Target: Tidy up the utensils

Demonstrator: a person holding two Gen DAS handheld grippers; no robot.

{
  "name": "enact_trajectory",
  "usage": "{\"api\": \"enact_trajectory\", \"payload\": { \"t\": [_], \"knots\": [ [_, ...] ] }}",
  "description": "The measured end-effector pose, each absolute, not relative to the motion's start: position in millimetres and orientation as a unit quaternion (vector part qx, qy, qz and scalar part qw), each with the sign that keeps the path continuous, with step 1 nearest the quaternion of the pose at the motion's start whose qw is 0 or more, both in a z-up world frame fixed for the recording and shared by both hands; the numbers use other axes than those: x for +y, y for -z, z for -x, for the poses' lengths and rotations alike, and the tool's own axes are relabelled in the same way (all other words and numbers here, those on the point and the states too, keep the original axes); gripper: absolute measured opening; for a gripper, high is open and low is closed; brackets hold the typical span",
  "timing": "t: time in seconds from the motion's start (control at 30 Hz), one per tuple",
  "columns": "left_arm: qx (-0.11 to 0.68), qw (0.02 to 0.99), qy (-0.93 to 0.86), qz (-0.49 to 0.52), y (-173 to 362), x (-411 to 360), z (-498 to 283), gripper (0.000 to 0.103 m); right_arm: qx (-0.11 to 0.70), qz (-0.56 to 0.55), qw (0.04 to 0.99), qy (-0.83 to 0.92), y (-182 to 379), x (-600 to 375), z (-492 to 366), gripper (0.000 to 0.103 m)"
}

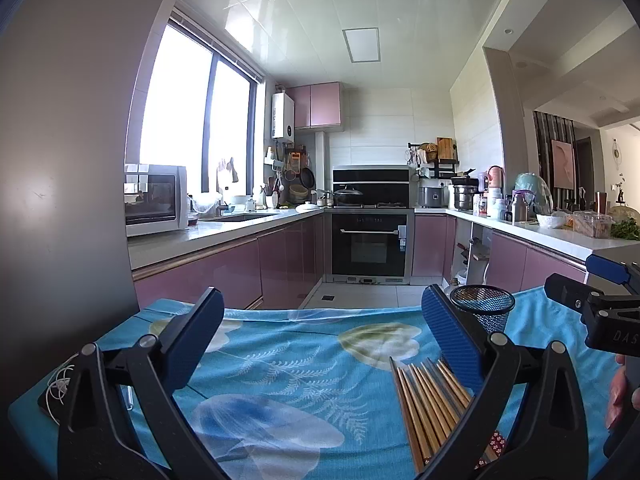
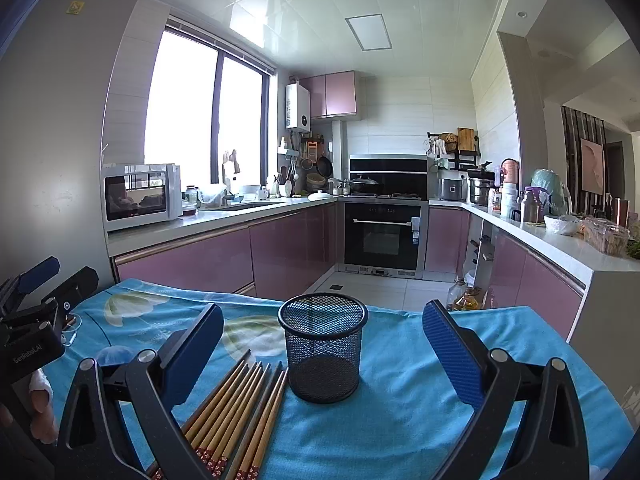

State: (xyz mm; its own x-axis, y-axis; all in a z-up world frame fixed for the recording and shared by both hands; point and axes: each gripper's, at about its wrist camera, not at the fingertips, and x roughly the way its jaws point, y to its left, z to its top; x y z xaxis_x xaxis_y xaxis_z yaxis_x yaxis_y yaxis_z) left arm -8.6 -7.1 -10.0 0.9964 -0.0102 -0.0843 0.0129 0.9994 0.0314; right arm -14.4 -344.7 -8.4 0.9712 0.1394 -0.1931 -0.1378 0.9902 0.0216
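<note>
ten-odd chopsticks (image 2: 240, 408); one mesh cup (image 2: 323, 352); two tongs.

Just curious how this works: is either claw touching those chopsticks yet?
Apart. In the right wrist view the right gripper stands wide open above the chopsticks; the left gripper is open too, holding nothing.

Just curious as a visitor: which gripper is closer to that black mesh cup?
Right. The right gripper has the mesh cup directly ahead between its open fingers; the left gripper sits off to the cup's left, with it beyond its right finger.
</note>
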Motion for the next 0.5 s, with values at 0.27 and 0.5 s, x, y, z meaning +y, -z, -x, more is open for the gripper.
{"api": "enact_trajectory", "payload": {
  "t": [0.27, 0.5],
  "knots": [
    [0.045, 0.999, 0.007, -0.014, 10.1, -7.1, 7.8, 0.097, 0.099, -0.005, 0.993, -0.070, 9.2, -345.6, 14.8, 0.097],
    [0.046, 0.999, 0.006, -0.014, 9.6, -6.5, 6.6, 0.097, 0.101, -0.005, 0.992, -0.070, 9.2, -346.7, 14.1, 0.097]
  ]
}}
